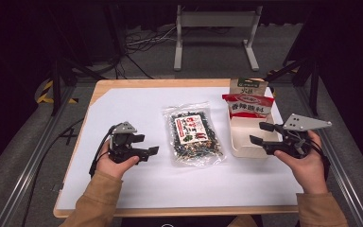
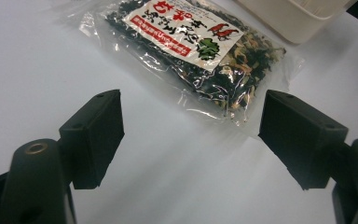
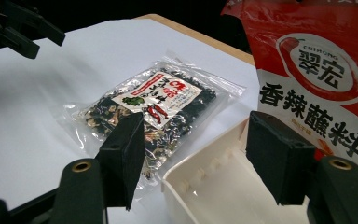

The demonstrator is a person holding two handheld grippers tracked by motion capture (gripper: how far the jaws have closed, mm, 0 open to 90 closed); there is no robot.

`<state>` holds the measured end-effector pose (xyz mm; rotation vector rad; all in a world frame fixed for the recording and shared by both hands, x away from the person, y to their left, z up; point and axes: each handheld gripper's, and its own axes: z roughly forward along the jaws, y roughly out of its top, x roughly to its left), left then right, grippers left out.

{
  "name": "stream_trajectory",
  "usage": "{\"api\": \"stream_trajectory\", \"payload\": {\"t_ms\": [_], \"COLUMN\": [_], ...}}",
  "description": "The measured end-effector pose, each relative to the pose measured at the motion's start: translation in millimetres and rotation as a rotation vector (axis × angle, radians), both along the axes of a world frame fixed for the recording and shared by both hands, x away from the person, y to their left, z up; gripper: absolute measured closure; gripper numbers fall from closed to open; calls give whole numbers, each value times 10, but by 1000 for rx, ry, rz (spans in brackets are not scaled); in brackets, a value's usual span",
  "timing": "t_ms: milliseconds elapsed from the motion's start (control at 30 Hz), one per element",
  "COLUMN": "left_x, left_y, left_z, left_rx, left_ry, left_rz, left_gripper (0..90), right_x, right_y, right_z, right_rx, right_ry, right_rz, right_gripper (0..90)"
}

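A clear bag of dark dried mix [image 1: 194, 134] with a red and white label lies flat in the middle of the white sheet. In the left gripper view the bag [image 2: 200, 51] lies just ahead of my left gripper [image 2: 191, 121], whose jaws stand open and hold nothing. In the high view my left gripper [image 1: 149, 144] hovers left of the bag. My right gripper [image 1: 257, 133] is open over the near left corner of a white box [image 1: 242, 150]. A red sachet [image 1: 248, 105] stands at the box's far end. My right gripper [image 3: 196, 144] frames the box's rim [image 3: 200, 168].
A brown and green packet [image 1: 248, 86] stands behind the red sachet. The white sheet [image 1: 127, 109] covers most of the wooden table [image 1: 123, 83]. The red sachet [image 3: 317, 88] looms close on the right of the right gripper view. Metal rails run along both table sides.
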<state>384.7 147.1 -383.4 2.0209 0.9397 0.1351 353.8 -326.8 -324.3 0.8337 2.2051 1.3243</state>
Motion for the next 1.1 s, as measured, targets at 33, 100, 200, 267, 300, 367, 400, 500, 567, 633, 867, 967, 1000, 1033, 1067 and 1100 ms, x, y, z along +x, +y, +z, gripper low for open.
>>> {"api": "stream_trajectory", "payload": {"t_ms": [33, 100, 200, 267, 300, 367, 400, 500, 567, 633, 867, 967, 1000, 1033, 1067, 1100], "left_x": [8, 18, 37, 55, 68, 89, 106, 143, 160, 177, 227, 250, 254, 260, 260, 264], "left_y": [-25, -61, -97, -137, -162, -211, -243, -317, -361, -405, -503, -547, -562, -575, -588, -598], "left_z": [2, 6, 8, 5, 5, -1, -7, -35, -52, -76, -187, -247, -264, -284, -301, -316], "left_rx": [-3, -5, -6, -13, -13, -20, -17, -12, -3, -2, 23, 40, 42, 48, 44, 48], "left_ry": [-1, 2, 3, 10, 11, 19, 19, 44, 52, 62, 76, 94, 107, 110, 118, 119], "left_rz": [-2, -8, -12, -17, -20, -22, -22, -19, -14, -15, -10, -13, -14, -17, -15, -16], "left_gripper": [220, 218, 220, 238, 238, 235, 233, 221, 220, 219, 233, 222, 213, 212, 213, 212], "right_x": [-5, -17, -22, -30, -36, -44, -47, -56, -58, -61, -67, -67, -67, -67, -67, -69], "right_y": [5, 19, 25, 32, 38, 53, 59, 80, 87, 94, 137, 159, 165, 171, 176, 181], "right_z": [1, 5, 9, 10, 11, 12, 12, 11, 7, 3, -12, -20, -22, -24, -26, -28], "right_rx": [-1, -5, -9, -12, -10, -14, -14, -20, -27, -28, -33, -37, -39, -39, -41, -40], "right_ry": [0, -3, -12, -14, -11, -14, -14, -17, -22, -25, -26, -29, -30, -31, -32, -30], "right_rz": [2, 3, 4, 4, 4, 6, 7, 8, 2, -2, 2, 4, 4, 4, 5, 6], "right_gripper": [378, 375, 373, 372, 372, 372, 372, 366, 352, 343, 331, 314, 310, 308, 306, 305]}}
